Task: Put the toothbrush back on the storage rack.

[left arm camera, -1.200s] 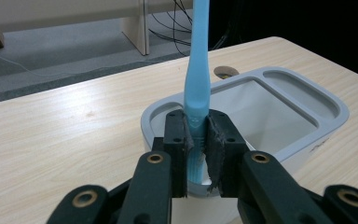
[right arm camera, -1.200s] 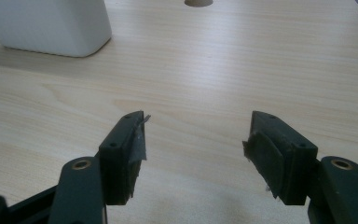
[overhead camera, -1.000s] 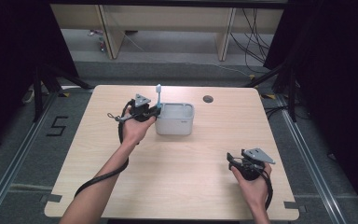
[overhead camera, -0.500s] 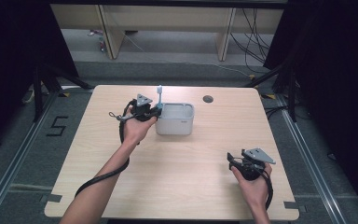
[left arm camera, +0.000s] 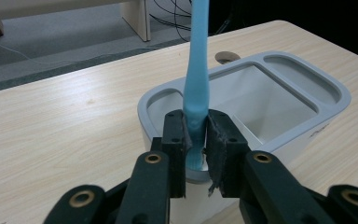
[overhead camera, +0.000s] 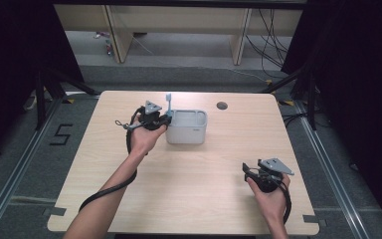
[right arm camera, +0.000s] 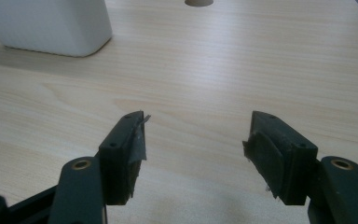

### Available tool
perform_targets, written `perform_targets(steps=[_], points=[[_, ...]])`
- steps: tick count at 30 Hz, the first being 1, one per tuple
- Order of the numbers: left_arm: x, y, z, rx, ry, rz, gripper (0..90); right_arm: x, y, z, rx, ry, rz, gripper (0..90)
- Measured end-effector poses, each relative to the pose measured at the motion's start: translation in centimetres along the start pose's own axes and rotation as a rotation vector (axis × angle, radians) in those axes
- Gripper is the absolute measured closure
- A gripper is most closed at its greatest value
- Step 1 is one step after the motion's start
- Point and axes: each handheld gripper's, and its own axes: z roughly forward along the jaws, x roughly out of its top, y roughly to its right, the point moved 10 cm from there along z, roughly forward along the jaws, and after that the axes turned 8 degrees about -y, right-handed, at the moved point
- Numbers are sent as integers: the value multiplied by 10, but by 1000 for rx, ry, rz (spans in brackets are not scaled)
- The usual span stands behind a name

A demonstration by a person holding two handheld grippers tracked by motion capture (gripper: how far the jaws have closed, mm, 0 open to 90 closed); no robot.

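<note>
A light blue toothbrush-like stick stands upright, its lower end dipping into the small left compartment of a grey-white holder. My left gripper is shut on the stick's lower part, right at the holder's near rim. From above, the stick rises at the left end of the holder, with the left gripper beside it. My right gripper stands open over bare wood near the table's front right, with nothing between its jaws.
The holder's corner shows at the upper left of the right gripper view. A round cable hole lies in the wooden table behind the holder. Dark stands and cables surround the table on the floor.
</note>
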Motion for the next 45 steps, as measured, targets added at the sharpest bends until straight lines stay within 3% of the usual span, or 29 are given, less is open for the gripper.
perform_targets(steps=[19,38,45], points=[[-5,-5,-22,7,31,-9,636,0,1,0,-4,-4,-10,375],[-26,-9,-52,-5,44,-1,551,-1,0,0,-7,-14,-8,373],[-39,-18,-64,4,41,5,516,-2,0,0,-7,-12,-17,373]])
